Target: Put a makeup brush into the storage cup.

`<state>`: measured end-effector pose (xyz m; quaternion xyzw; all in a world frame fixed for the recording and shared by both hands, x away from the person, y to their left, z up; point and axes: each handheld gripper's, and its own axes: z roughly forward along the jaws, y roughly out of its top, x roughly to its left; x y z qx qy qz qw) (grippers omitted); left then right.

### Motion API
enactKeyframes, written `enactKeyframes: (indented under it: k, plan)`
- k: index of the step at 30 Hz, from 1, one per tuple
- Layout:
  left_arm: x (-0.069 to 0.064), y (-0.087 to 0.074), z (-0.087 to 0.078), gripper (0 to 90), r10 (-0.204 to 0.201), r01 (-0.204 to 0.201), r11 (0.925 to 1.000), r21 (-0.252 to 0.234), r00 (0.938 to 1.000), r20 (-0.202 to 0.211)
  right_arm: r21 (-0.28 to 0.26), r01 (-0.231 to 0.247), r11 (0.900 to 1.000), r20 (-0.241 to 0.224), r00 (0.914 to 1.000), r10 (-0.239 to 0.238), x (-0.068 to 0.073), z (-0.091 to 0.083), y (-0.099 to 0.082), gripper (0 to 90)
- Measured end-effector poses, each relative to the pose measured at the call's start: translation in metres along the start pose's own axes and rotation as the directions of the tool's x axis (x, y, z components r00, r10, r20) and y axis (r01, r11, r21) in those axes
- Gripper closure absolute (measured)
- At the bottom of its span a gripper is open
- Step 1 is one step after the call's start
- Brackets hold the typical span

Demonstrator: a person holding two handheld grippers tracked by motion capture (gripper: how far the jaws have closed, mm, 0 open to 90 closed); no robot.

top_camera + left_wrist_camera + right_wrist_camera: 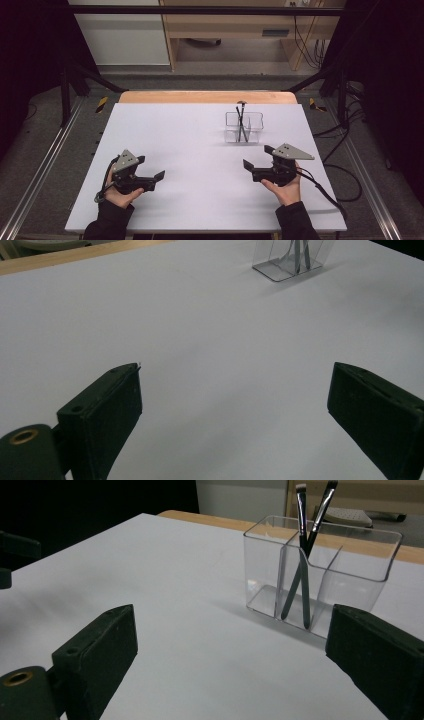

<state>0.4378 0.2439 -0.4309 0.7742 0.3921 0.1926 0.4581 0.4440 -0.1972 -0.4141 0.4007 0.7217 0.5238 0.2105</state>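
Observation:
A clear plastic organizer (243,127) with divided compartments stands on the white tabletop (190,145), toward the far right. Two dark makeup brushes (241,120) lean crossed in one of its compartments. My right gripper (257,156) is held near the table's front right, just in front of the organizer, open with nothing between its jaws. In the right gripper view the organizer (350,575) and the brushes (301,555) sit ahead, slightly right of the open gripper (232,612). My left gripper (151,168) rests at the front left, open and empty. In the left gripper view the gripper (236,375) faces bare tabletop, with the organizer (290,262) far off.
A wooden strip (207,96) borders the table's far edge. Black frame bars (80,75) stand at both sides and cables (345,180) lie on the floor to the right. Wooden furniture (235,25) stands beyond the table.

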Motion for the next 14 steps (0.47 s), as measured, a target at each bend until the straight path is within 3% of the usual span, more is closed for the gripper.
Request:
enactKeyframes:
  k: [14]
  plan:
    - [0.002, -0.003, -0.001, 6.5, -0.003, 0.003, 1.0, -0.002, 1.0, -0.004, 0.018, -0.022, 0.9996, 0.008, 0.9997, 0.022, -0.004, -0.012, -0.017, 5.1]
